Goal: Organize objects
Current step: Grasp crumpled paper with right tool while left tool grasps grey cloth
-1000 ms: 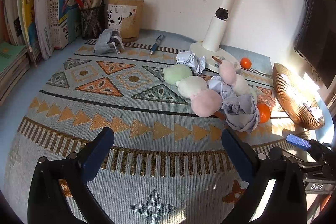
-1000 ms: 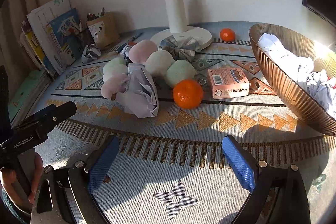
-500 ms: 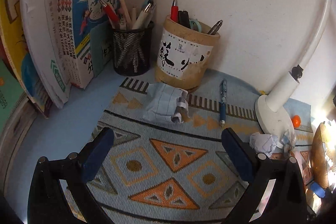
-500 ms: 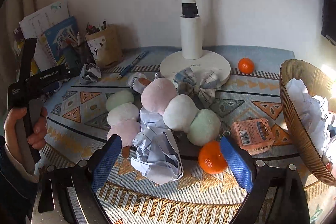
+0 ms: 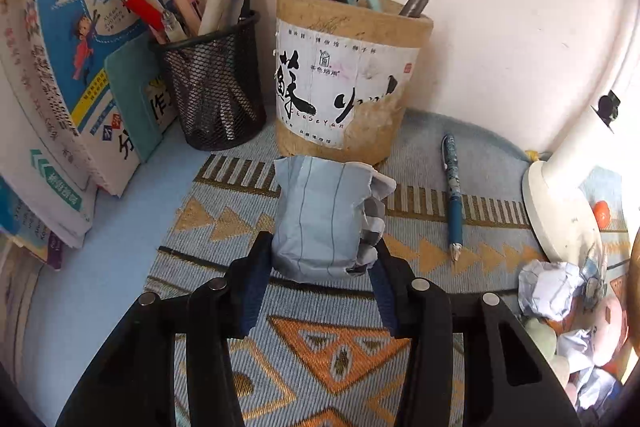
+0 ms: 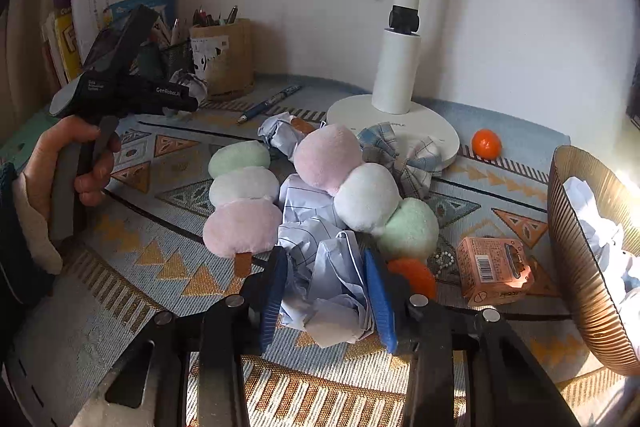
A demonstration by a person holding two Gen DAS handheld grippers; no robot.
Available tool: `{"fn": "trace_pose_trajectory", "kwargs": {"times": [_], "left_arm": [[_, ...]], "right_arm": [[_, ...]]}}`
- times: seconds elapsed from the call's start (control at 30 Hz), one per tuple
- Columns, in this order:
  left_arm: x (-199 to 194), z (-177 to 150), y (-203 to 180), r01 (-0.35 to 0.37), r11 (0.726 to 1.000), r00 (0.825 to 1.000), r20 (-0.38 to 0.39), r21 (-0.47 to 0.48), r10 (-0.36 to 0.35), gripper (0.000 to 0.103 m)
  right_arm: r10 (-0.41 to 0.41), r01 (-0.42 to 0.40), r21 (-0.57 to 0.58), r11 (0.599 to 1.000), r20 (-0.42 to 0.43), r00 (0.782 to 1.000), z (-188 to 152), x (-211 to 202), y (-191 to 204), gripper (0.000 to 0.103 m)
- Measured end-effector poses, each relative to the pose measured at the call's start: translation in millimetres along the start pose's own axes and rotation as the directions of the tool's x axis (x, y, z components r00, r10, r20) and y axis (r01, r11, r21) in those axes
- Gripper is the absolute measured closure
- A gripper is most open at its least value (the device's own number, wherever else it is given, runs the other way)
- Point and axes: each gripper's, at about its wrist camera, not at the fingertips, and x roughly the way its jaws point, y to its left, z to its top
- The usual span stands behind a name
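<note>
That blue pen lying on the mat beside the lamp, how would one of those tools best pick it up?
Probably across the middle of the pen, coming down from above with the two fingers on either long side. It lies flat on the mat, thin and round, tip toward the camera, with bare mat on both sides; the lamp base lies further right.

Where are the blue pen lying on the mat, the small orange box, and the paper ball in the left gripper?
Blue pen (image 5: 454, 203): left wrist view, on its barrel.
Small orange box (image 6: 494, 271): right wrist view, on its top face.
Crumpled paper ball (image 5: 320, 215): left wrist view, on its front face, between the left gripper's fingers.
</note>
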Motion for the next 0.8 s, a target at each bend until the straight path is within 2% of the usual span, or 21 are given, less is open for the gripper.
{"fn": "trace_pose_trajectory", "kwargs": {"times": [0.07, 0.17, 0.2, 0.27, 0.33, 0.43, 0.5, 0.63, 0.7, 0.73, 0.77, 0.8], "left_arm": [[-29, -12, -5, 0.048, 0.999, 0.999, 0.025, 0.013, -0.048, 0.059], [-79, -42, -21, 0.091, 0.995, 0.994, 0.054, 0.042, -0.093, 0.059], [-96, -57, -25, 0.103, 0.994, 0.992, 0.067, 0.026, -0.105, 0.059], [-123, -88, -36, 0.167, 0.986, 0.984, 0.055, -0.005, -0.167, 0.058], [-144, -121, -52, 0.225, 0.974, 0.973, 0.045, -0.009, -0.225, 0.058], [-156, -154, -88, 0.300, 0.951, 0.951, 0.060, 0.074, -0.305, 0.058], [-165, -168, -113, 0.300, 0.939, 0.943, 0.096, 0.171, -0.319, 0.057], [-170, -180, -138, 0.223, 0.937, 0.950, 0.153, 0.270, -0.270, 0.053], [-161, -178, -135, 0.259, 0.932, 0.953, 0.092, 0.255, -0.290, 0.053], [-158, -176, -129, 0.273, 0.934, 0.951, 0.083, 0.231, -0.299, 0.053], [-154, -173, -124, 0.286, 0.936, 0.949, 0.074, 0.206, -0.307, 0.053], [-151, -173, -121, 0.302, 0.936, 0.947, 0.059, 0.183, -0.317, 0.053]], "right_arm": [[0.044, -0.045, 0.034, 0.998, 0.043, 0.998, 0, -13, -7, 0.064], [0.113, -0.129, 0.119, 0.984, 0.138, 0.984, -2, -46, -24, 0.064], [0.122, -0.147, 0.147, 0.978, 0.163, 0.979, -6, -58, -30, 0.064], [0.092, -0.122, 0.177, 0.977, 0.171, 0.981, -17, -79, -37, 0.064], [0.040, -0.068, 0.183, 0.981, 0.151, 0.988, -32, -93, -43, 0.063], [0.049, -0.062, 0.170, 0.983, 0.078, 0.996, -53, -98, -55, 0.063], [0.066, -0.071, 0.153, 0.986, 0.039, 0.997, -66, -97, -61, 0.063], [0.042, -0.039, 0.101, 0.994, -0.025, 0.999, -86, -90, -60, 0.063], [0.060, -0.056, 0.114, 0.992, -0.038, 0.997, -93, -90, -62, 0.058], [0.077, -0.072, 0.117, 0.990, -0.036, 0.996, -95, -93, -62, 0.051], [0.087, -0.082, 0.123, 0.989, -0.036, 0.996, -96, -94, -63, 0.038], [0.091, -0.086, 0.131, 0.988, -0.031, 0.995, -98, -97, -64, 0.033]]}}
